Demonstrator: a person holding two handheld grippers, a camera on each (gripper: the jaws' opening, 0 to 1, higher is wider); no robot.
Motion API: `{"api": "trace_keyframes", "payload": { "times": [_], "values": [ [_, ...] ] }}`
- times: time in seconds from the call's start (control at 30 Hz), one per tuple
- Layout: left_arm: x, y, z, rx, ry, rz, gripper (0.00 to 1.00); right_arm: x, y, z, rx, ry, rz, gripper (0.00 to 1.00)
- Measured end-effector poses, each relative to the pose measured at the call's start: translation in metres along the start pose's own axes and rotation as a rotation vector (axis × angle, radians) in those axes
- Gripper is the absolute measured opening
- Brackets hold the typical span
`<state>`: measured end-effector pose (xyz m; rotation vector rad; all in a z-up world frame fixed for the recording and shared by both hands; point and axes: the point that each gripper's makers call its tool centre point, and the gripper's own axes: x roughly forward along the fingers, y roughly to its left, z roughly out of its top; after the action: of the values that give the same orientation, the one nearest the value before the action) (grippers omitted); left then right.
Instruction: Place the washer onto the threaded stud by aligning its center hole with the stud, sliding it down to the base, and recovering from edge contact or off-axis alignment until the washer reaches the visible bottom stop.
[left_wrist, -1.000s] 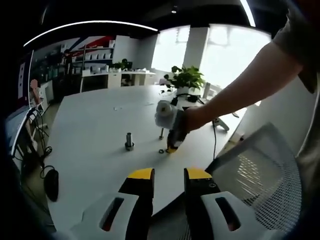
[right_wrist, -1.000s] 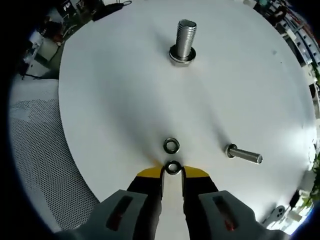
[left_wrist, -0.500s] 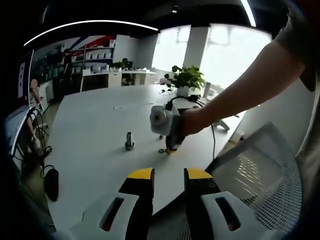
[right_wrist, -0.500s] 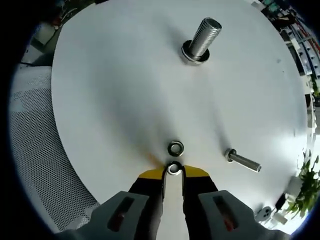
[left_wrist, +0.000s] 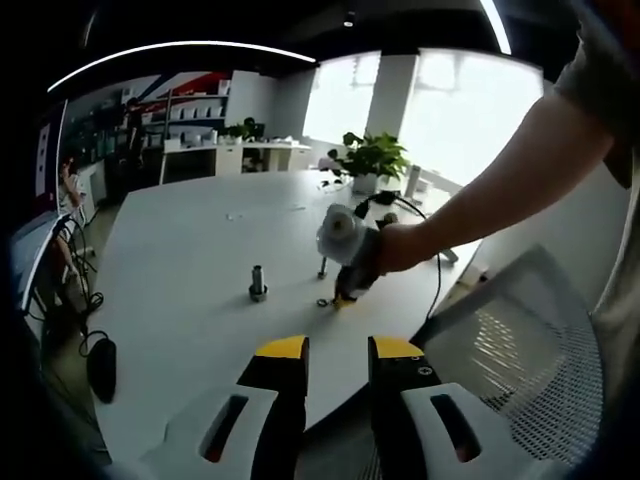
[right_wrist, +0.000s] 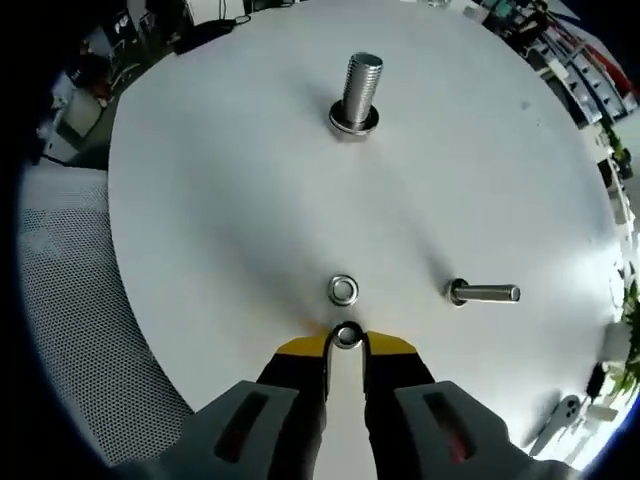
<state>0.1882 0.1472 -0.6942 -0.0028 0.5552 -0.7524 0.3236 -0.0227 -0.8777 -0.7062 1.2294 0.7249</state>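
Note:
The threaded stud (right_wrist: 362, 88) stands upright on the white table (right_wrist: 220, 220), a washer around its base; in the left gripper view the stud (left_wrist: 258, 282) is small at mid-table. My right gripper (right_wrist: 346, 344) is shut on a small steel washer (right_wrist: 346, 336), held edgewise at its yellow tips, low over the table and well short of the stud. A second washer (right_wrist: 343, 290) lies flat just ahead of the tips. In the left gripper view a hand holds the right gripper (left_wrist: 345, 296) tip-down. My left gripper (left_wrist: 338, 350) hangs open off the table's near edge.
A loose bolt (right_wrist: 485, 293) lies on its side to the right of the washers. A mesh chair back (left_wrist: 520, 340) stands beside the table edge. A cable (left_wrist: 432, 270) and a potted plant (left_wrist: 372, 155) are on the far side. A black mouse-like object (left_wrist: 102, 368) hangs at the left.
The right gripper has tilted and rolled with the hand while staying near the loose washer, still shut on its washer. The left gripper has not moved.

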Motion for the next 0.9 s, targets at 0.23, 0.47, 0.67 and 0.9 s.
{"api": "trace_keyframes", "payload": {
  "times": [0.23, 0.47, 0.67, 0.9],
  "values": [
    [0.0, 0.0, 0.0, 0.002, 0.001, -0.003, 0.21, -0.006, -0.002, -0.007, 0.011, -0.02, 0.007, 0.14],
    [0.0, 0.0, 0.001, 0.0, -0.003, -0.005, 0.21, -0.017, -0.017, -0.009, 0.101, -0.068, -0.012, 0.14],
    [0.001, -0.002, 0.001, -0.001, -0.004, -0.017, 0.21, -0.031, -0.034, -0.008, 0.105, -0.094, -0.049, 0.14],
    [0.0, -0.002, 0.002, -0.001, -0.008, -0.015, 0.21, -0.046, -0.051, -0.005, 0.152, -0.148, -0.081, 0.14]
  ]
}}
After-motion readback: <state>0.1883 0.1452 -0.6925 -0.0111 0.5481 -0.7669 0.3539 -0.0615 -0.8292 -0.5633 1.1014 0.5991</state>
